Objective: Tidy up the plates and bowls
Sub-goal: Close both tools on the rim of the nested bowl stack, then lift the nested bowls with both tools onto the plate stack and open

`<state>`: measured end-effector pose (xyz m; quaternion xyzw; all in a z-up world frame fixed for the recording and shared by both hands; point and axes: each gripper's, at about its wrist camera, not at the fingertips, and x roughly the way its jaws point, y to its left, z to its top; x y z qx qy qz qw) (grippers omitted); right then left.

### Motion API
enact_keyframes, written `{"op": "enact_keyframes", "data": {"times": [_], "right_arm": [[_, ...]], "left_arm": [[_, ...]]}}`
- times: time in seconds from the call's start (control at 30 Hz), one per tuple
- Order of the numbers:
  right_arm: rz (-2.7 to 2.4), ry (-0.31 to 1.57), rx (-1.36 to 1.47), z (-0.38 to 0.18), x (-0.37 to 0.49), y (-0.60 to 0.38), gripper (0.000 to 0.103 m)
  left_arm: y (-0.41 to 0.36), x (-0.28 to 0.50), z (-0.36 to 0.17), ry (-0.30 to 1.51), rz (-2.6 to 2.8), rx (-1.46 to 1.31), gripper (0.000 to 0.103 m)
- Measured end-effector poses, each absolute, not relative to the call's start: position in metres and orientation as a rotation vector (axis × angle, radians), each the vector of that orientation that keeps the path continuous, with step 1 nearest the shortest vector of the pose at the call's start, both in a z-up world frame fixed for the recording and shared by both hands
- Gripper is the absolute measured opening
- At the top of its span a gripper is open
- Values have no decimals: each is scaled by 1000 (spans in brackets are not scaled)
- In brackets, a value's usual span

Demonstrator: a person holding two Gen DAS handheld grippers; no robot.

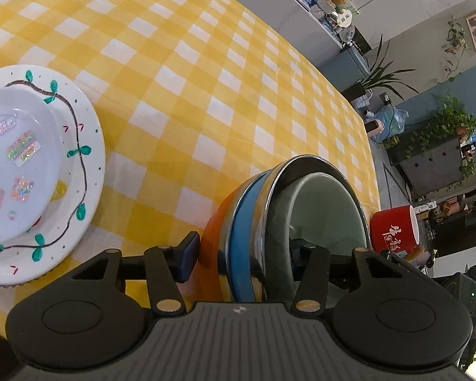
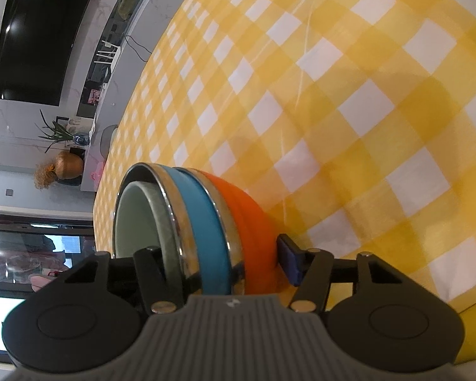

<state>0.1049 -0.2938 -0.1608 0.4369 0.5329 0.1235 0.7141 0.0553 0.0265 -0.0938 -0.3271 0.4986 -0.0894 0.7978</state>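
Observation:
A nested stack of bowls, orange outermost (image 1: 214,238), then blue with a steel rim (image 1: 247,222), then pale green inside (image 1: 327,209), is held over the yellow checked tablecloth (image 1: 181,73). My left gripper (image 1: 244,254) is shut on the stack's wall, one finger outside, one inside. My right gripper (image 2: 220,258) is shut on the same stack (image 2: 212,222) from the other side. At left in the left wrist view, a small stickered white plate (image 1: 19,165) rests on a larger plate with a painted vine (image 1: 82,146).
A red mug with white characters (image 1: 393,225) shows beyond the stack, past the table's edge. Plants, a dark cabinet and shelves stand behind. In the right wrist view the checked tablecloth (image 2: 349,95) stretches away; a TV and a plant are at far left.

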Motion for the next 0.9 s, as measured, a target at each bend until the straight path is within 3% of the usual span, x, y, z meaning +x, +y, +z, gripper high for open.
{"op": "enact_keyframes", "data": {"times": [0.9], "right_arm": [[350,1172,954,-139,97,-279,54]], "left_arm": [[45,37,-56,1011,-175,-633,57]]}}
